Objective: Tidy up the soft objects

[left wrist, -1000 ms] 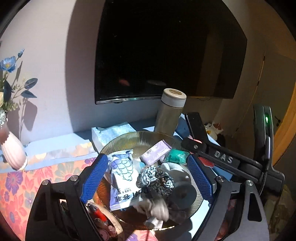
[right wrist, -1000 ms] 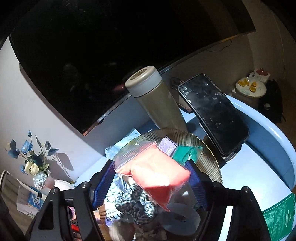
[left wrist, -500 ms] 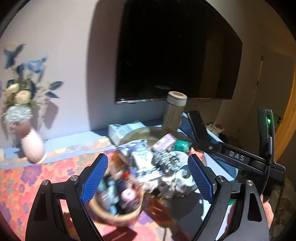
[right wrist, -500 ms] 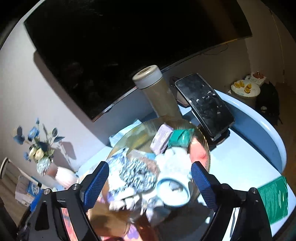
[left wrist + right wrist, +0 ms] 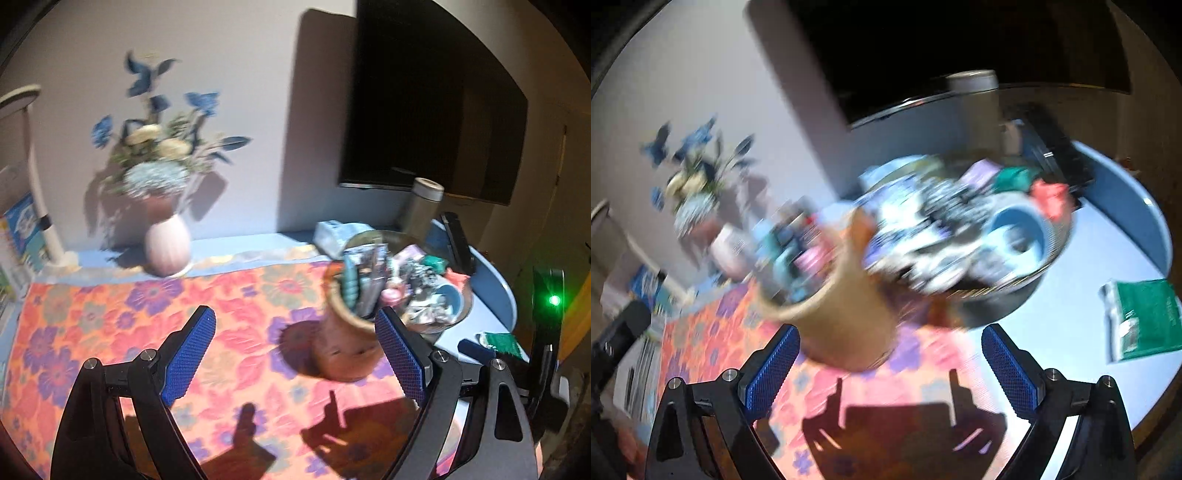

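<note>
Soft objects heaped in glass bowl on blue table, behind brown cup on floral cloth; left gripper spread wide, holding nothing. Blurred right view: same pile in bowl, green packet apart, right gripper wide, empty.

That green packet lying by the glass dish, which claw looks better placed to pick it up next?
Probably the right claw: the green packet lies close on its right side. From the left claw, the packet sits past its right finger. Both are open and empty.
</note>
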`<state>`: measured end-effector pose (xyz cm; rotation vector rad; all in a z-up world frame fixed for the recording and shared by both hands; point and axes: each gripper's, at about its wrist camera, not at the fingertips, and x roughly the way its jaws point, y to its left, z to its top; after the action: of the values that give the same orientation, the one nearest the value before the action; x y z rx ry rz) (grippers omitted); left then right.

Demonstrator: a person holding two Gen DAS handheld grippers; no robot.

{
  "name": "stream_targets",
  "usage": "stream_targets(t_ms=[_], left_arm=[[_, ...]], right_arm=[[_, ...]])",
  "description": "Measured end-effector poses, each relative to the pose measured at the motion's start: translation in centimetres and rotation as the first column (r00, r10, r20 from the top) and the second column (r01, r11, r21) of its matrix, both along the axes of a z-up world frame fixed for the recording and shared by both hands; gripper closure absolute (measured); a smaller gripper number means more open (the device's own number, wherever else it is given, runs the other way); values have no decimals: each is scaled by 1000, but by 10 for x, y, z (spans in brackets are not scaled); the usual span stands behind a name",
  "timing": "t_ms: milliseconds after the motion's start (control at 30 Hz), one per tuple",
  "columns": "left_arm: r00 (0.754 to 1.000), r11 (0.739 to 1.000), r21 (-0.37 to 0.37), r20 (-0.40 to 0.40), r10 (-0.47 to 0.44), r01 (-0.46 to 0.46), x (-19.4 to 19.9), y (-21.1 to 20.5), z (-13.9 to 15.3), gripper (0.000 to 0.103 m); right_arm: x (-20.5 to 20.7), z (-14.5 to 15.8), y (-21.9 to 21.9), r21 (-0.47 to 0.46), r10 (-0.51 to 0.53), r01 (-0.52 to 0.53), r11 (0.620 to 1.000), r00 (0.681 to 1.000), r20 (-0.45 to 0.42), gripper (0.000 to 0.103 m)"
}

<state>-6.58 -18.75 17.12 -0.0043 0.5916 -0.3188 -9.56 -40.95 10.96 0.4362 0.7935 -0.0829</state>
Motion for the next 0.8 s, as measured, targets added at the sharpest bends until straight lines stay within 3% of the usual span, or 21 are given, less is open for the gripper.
stream_targets(t_ms=[167,400,533,800], left_arm=[[997,996,36,10,81,-81,0,39,-12,16],[971,964,111,34,237,-240,10,96,-33,11],[952,941,145,62,299,-305,18,126,-53,1],[946,938,139,-26,324,-318,47,157,-109,1]], right_arm=[[4,-4,66,-69,124,-125,990,992,-14,4],[20,-10,140,-167,247,-245,955,969,-13,4],[31,-14,168,-222,275,-263,939,961,23,4],[56,-42,197,-315,253,-226,922,966,49,4]])
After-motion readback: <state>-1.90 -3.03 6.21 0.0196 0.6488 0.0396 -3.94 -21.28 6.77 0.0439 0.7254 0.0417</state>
